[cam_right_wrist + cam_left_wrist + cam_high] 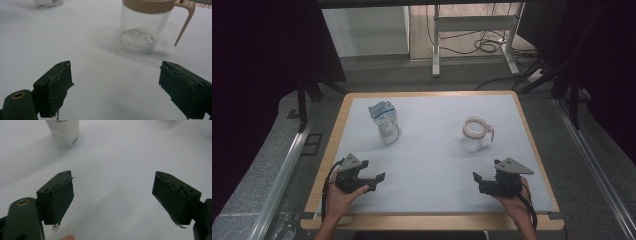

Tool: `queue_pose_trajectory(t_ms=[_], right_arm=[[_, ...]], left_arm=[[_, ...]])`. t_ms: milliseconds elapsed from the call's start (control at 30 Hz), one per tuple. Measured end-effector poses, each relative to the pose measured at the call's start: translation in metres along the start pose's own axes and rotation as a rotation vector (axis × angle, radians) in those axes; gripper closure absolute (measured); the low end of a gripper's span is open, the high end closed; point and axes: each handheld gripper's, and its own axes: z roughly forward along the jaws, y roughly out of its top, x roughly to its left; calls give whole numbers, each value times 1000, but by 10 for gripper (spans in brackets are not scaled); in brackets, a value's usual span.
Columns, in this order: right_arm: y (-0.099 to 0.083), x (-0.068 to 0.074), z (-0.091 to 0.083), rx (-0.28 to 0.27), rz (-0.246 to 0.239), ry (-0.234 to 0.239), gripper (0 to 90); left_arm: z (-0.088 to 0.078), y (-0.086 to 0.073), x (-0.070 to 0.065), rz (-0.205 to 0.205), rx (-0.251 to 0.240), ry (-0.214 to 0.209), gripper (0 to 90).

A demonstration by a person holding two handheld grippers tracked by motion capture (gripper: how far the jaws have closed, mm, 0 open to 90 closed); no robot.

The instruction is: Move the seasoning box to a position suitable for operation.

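Observation:
A white and blue pouch (385, 121) stands upright on the pale table (432, 165), left of centre; its lower part (65, 133) shows at the top of the left gripper view. A clear glass jug (475, 133) with a beige collar and handle stands to the right and is empty (143, 27). My left gripper (379, 181) rests near the front left, held in a hand, open with nothing between its jaws (112, 197). At the front right my right gripper (477, 182) is open too, its jaws pointing at the jug (115, 87) from a short way off.
The table has a wooden rim (432, 220) and grey floor around it. A metal frame (472, 35) with cables stands beyond the far edge. Dark curtains hang at both sides.

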Motion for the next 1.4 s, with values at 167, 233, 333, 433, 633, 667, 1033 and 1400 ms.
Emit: queue_pose_trajectory(t_ms=[167,233,333,433,633,667,1033,1400], right_arm=[[6,-3,8,11,-17,7,118],[9,-2,10,10,-16,16,118],[12,1,11,4,-34,11,118],[24,1,8,-7,-55,12,118],[60,-7,9,-28,-79,0,117],[60,-7,9,-28,-79,0,117],[105,-29,28,-13,-73,-4,105],[115,-53,75,105,-33,3,86]], left_arm=[[6,0,1,5,15,-21,173],[6,0,-1,11,13,-26,173],[7,-1,-2,15,13,-27,173],[7,-2,-2,12,11,-36,173],[10,-4,2,21,27,-23,173],[10,-4,2,21,27,-23,173],[13,0,-3,40,26,-38,167],[14,-1,0,31,29,-40,167]])
